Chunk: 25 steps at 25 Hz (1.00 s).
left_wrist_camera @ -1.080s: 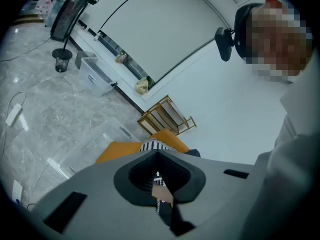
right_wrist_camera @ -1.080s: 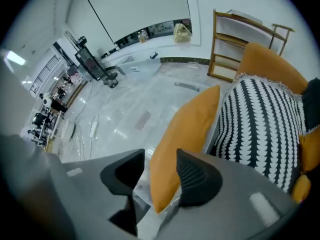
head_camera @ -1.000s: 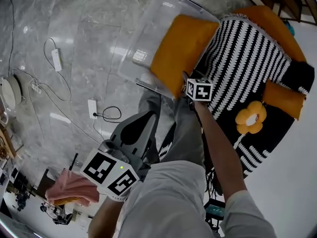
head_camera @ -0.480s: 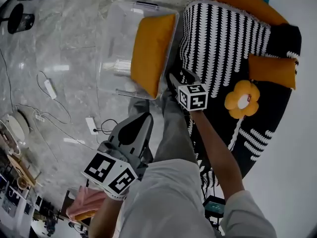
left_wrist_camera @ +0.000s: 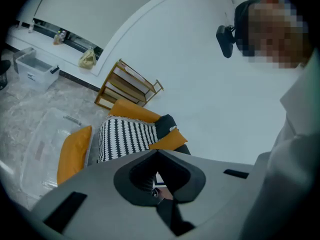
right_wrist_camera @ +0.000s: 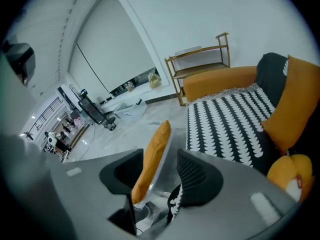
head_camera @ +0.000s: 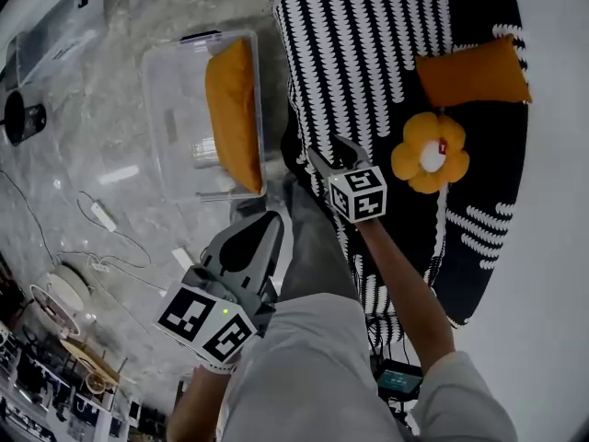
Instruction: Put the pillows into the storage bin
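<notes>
Orange pillow (head_camera: pixel 474 70) by the couch (head_camera: pixel 368 63) edge: pinch its corner with the wide, empty right gripper (head_camera: pixel 329 150); left gripper (head_camera: pixel 271 221) is closed.

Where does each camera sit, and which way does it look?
Head view: on the person's head, steeply down at storage bin, left gripper, right gripper, right forearm, legs.
Left gripper view: on that gripper, facing the sofa; its fingers and the person's torso show.
Right gripper view: likewise, facing the bin past its fingers.
All three share the orange pillow in the bin.

The lower end of the orange pillow (right_wrist_camera: pixel 152 156) in the storage bin (right_wrist_camera: pixel 160 170) was hidden behind the body of the right gripper (right_wrist_camera: pixel 160 152).
</notes>
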Motion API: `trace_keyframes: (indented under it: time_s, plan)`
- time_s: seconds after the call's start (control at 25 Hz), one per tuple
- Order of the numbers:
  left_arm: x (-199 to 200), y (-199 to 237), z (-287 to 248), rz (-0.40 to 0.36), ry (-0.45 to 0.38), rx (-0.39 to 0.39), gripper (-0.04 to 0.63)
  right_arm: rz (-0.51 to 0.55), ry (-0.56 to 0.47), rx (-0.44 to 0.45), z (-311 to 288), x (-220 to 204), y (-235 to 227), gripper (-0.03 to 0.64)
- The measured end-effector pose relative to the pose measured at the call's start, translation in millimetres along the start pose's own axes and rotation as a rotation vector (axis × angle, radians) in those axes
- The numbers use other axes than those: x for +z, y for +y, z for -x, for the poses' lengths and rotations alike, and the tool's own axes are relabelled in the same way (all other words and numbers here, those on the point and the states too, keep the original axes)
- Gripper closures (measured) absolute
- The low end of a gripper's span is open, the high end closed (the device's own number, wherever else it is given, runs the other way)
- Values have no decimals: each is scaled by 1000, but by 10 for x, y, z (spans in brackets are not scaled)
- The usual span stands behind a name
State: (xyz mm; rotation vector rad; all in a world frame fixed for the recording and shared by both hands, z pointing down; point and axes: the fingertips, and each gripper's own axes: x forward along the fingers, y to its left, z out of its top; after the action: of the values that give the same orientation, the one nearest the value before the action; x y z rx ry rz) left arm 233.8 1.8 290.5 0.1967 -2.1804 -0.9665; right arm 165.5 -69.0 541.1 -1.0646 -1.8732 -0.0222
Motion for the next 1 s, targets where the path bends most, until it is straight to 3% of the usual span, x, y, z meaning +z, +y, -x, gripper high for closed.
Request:
trace_keyframes:
  time_s: [0.32,0.68,1.0]
  plan:
    - [-62,-486,-581,-76,80,-33,586,-52,-75,-35,494,-22,-586,458]
    - [381,-839,-1231,-114,152,-51,586,-161,-93,-163,679,231,-1503,459]
    - [393,-1025,-1621,-126,198,-27,586,-250,-65,-291,780,0,-2339,434]
